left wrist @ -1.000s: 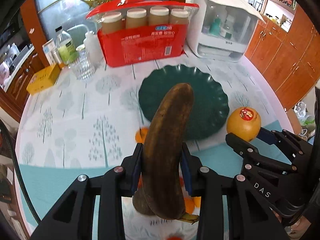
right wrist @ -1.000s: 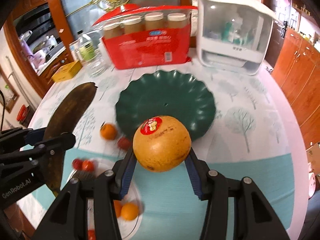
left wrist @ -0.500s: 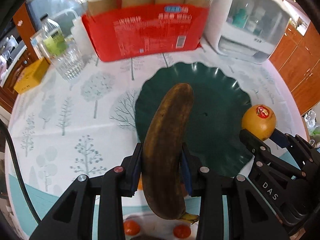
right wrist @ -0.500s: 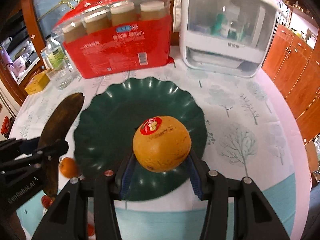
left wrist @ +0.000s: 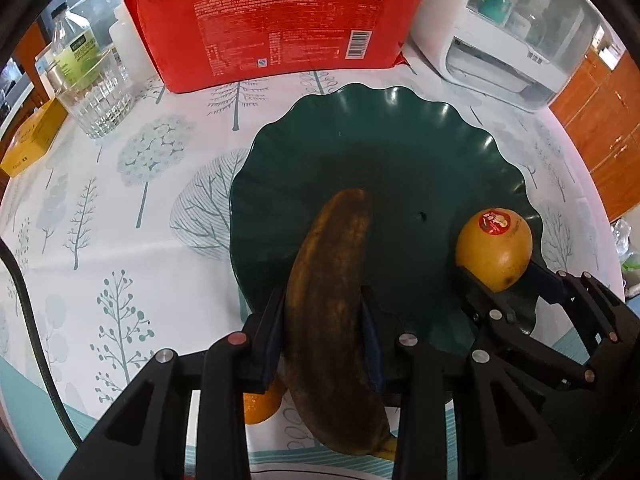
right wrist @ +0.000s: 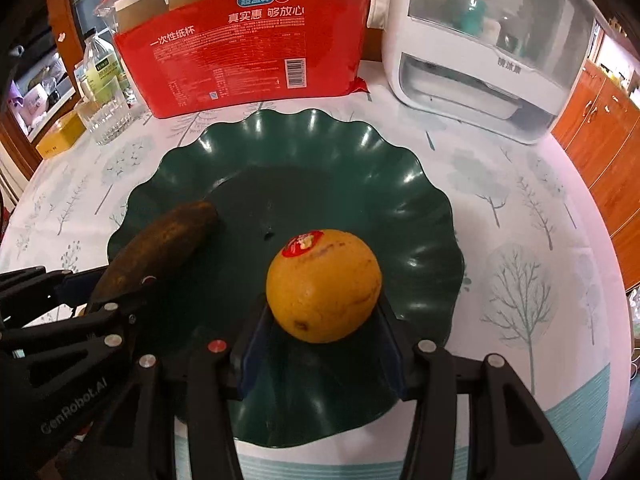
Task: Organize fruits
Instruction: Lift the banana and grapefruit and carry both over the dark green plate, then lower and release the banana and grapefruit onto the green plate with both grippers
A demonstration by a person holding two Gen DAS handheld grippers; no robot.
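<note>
While both fruits hang over the dark green scalloped plate point(right wrist: 404, 168) (frame centre): my left gripper point(left wrist: 324, 344) clamps the brown overripe banana point(left wrist: 332, 308), long axis pointing away along its fingers; my right gripper point(right wrist: 320, 332) grips the stickered orange point(right wrist: 324, 284).

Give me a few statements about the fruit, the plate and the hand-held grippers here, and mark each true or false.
1. The left hand-held gripper grips a brown, overripe banana. True.
2. The right hand-held gripper holds a red apple. False: it holds a yellow-orange round fruit with a red sticker.
3. The green plate has a scalloped rim. True.
4. The plate is already full of small fruit. False: only the two gripped fruits are over it.
5. A red package stands behind the plate. True.
</note>
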